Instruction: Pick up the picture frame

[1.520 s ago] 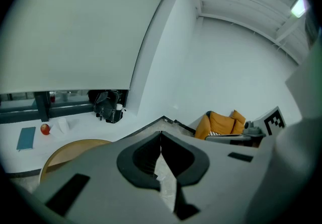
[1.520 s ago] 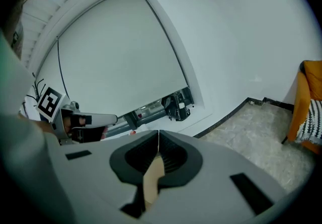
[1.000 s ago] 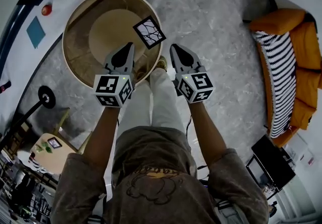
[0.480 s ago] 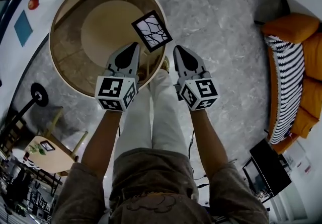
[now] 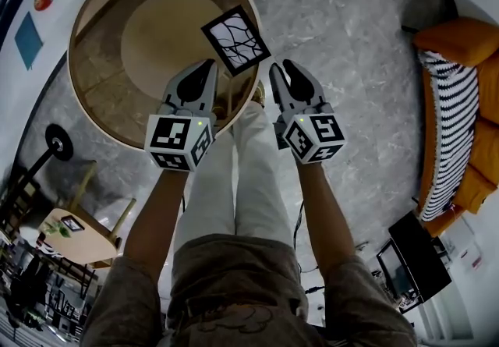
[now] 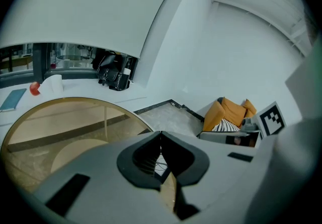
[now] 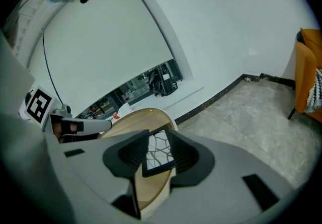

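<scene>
The picture frame (image 5: 235, 40), black-edged with a white branch pattern, lies on the near right edge of the round glass-topped table (image 5: 117, 96). My left gripper (image 5: 209, 66) hovers over the table's near rim, just left of and short of the frame, jaws shut and empty. My right gripper (image 5: 283, 67) hangs beside the table's edge, right of the frame; its jaws have just been opening and hold nothing. In the right gripper view the frame (image 7: 160, 152) shows beyond the parted jaws. In the left gripper view only a sliver of the frame (image 6: 160, 163) peeks past the closed gripper (image 6: 161, 135).
My legs in white trousers (image 5: 234, 174) stand against the table's near side. An orange sofa with a striped cushion (image 5: 456, 104) lines the right wall. A black stand base (image 5: 56, 141) and a small wooden side table (image 5: 78, 236) sit at the left. A curved white ledge (image 5: 23, 72) runs behind.
Both grippers have come down closer to the table and the frame. The right gripper's jaws, shut before, now stand apart. The left jaws stay shut.
</scene>
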